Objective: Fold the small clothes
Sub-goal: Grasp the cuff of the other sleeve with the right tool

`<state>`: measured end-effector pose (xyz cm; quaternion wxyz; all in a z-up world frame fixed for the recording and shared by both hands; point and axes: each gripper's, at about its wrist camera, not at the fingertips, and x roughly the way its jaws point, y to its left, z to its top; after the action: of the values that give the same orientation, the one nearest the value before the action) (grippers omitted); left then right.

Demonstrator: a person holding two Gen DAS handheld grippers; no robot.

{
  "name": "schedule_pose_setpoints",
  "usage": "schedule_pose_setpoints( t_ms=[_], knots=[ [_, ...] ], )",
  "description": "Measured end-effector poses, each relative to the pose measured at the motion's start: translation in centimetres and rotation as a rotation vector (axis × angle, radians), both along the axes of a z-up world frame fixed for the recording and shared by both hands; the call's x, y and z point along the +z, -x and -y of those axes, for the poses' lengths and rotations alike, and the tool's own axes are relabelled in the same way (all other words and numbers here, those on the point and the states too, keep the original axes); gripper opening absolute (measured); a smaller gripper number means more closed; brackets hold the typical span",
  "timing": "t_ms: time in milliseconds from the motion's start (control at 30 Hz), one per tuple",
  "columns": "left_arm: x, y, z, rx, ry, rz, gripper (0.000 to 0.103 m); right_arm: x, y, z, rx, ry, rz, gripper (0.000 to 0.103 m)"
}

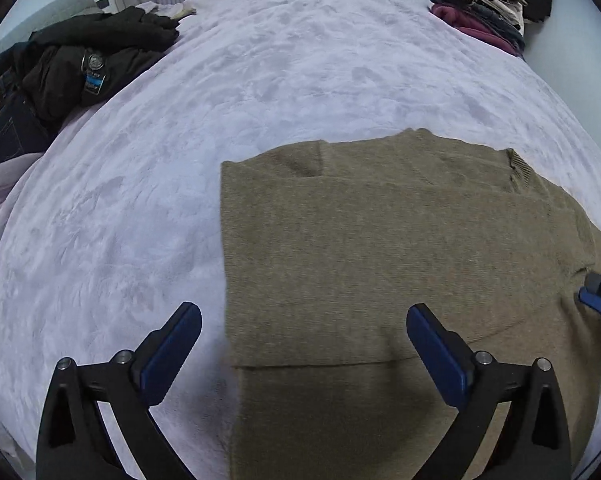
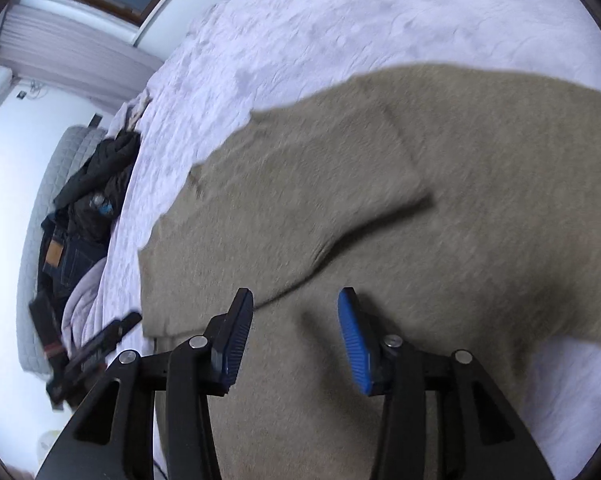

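A tan knitted sweater (image 1: 380, 248) lies flat on the lilac fleece bedcover (image 1: 260, 80), with one side folded over into a straight left edge. My left gripper (image 1: 303, 310) hovers over the near left part of the sweater. It is open wide and nothing is between its blue pads. In the right wrist view a folded-in sleeve lies across the sweater (image 2: 420, 168). My right gripper (image 2: 295, 294) is open just above the cloth near the sleeve's edge, its pads clear of the fabric. Its tip also shows at the right rim of the left wrist view as the right gripper (image 1: 598, 298).
A heap of dark clothes (image 1: 88, 64) and jeans (image 1: 4, 132) lies at the bed's left side. A stack of folded clothes (image 1: 480, 4) sits at the far right corner by the wall. A blurred dark object (image 2: 96, 348) is at the bed's left edge.
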<state>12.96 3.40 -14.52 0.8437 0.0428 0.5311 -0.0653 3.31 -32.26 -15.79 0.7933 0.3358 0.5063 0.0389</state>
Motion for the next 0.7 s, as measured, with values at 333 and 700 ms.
schedule_pose_setpoints(
  t_ms=[333, 700],
  knots=[
    [-4.7, 2.0, 4.3, -0.013, -0.044, -0.098, 0.103, -2.4, -0.3, 3.8, -0.155, -0.050, -0.056, 0.008],
    [-5.2, 1.6, 5.0, -0.049, -0.071, -0.157, 0.103, -1.6, 9.3, 7.3, -0.213, -0.148, -0.057, 0.017]
  ],
)
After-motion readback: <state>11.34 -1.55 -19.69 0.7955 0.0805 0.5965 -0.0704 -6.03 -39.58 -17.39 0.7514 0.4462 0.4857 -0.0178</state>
